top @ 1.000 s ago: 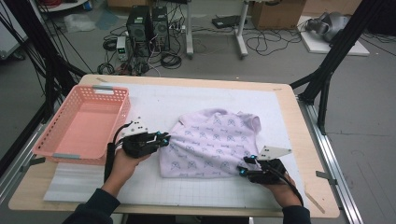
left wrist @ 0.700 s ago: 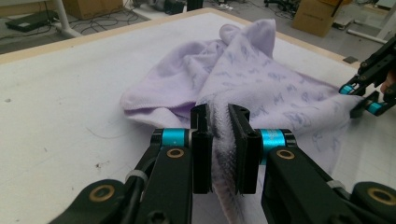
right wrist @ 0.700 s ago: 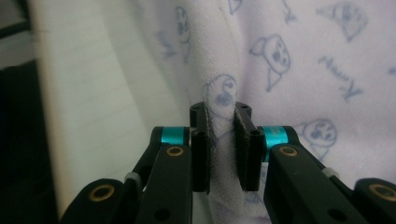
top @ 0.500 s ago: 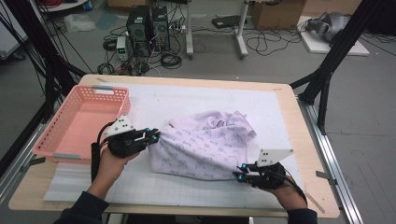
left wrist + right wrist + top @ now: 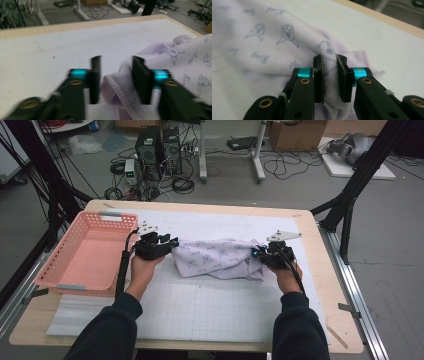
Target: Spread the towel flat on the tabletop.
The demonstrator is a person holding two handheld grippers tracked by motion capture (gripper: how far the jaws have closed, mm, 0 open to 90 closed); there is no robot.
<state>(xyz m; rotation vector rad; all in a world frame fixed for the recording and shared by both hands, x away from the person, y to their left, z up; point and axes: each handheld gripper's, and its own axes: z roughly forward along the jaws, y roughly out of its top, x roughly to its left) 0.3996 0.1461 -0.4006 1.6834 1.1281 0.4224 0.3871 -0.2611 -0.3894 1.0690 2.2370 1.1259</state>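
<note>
A pale lilac printed garment [image 5: 215, 257] lies bunched in a band across the white mat, between my two grippers. My left gripper [image 5: 169, 245] is at its left end. In the left gripper view the jaws [image 5: 116, 60] stand apart and have just been opening. The garment's hem [image 5: 112, 83] lies loose between them, and neither pad presses on it. My right gripper [image 5: 256, 254] is at the garment's right end. In the right gripper view it [image 5: 329, 58] is shut on a fold of the garment [image 5: 262, 37].
A pink plastic basket [image 5: 90, 252] stands at the table's left edge, close to my left hand. The white gridded mat [image 5: 210, 305] covers most of the wooden table. Black frame legs, cables and computer boxes stand on the floor beyond the table.
The garment, spread flat a second ago, was lifted and now lies gathered farther from the person. Both hands moved away from the near edge. The left jaws opened off the cloth.
</note>
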